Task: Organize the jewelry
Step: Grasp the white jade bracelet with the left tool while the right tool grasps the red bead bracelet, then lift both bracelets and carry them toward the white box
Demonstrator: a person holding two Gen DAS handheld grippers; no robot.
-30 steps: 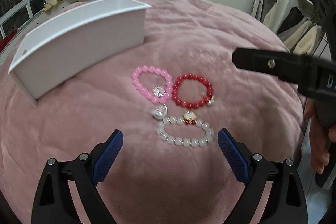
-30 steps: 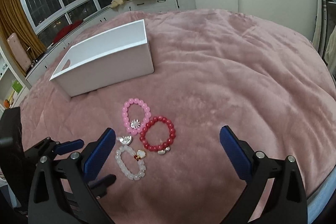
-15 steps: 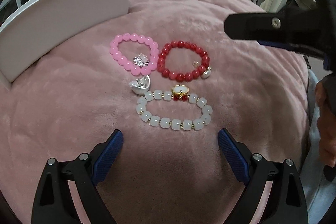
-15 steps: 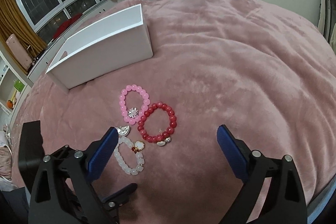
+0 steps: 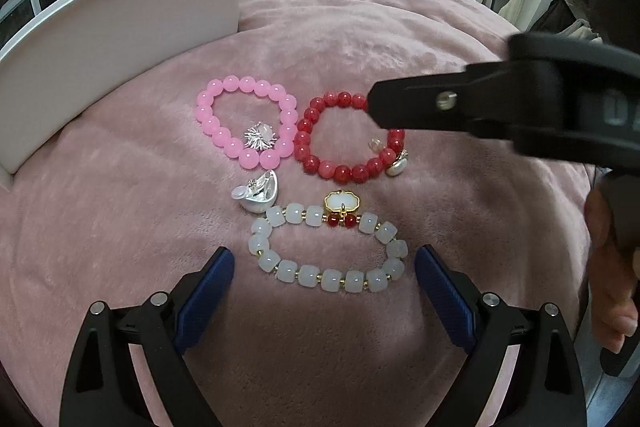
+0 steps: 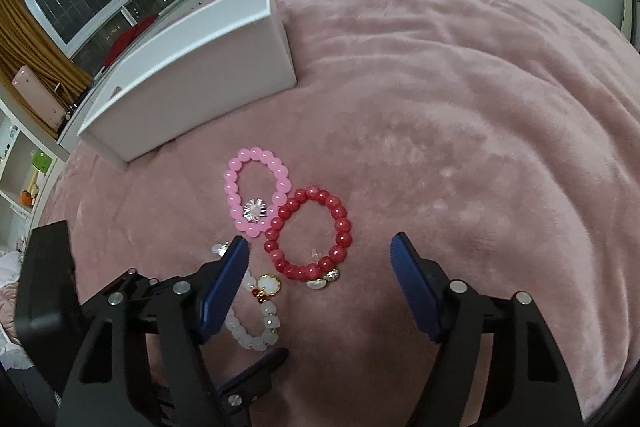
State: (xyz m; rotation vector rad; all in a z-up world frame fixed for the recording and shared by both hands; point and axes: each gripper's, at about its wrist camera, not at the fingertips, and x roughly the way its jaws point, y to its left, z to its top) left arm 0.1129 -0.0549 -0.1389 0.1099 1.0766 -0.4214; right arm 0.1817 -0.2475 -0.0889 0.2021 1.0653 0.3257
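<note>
Left gripper point(image 5: 324, 269) held released over white beaded bracelet point(image 5: 326, 247); right gripper point(image 6: 320, 259), jaws just closing but unclenched, aligned around red beaded bracelet point(image 6: 308, 235) for pickup.

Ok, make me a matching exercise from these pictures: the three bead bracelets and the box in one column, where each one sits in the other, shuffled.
Things:
1. pink round-bead bracelet
2. red round-bead bracelet
3. white barrel-bead bracelet
4. white rectangular box

Places:
A. between the left gripper's open blue pads
B. far side of the pink blanket, behind all the beads
C. ahead of the right gripper, whose jaws have just been closing
D. nearest the box, silver flower charm inside its loop

Pairs: 1-D, 2-C, 3-A, 4-B
</note>
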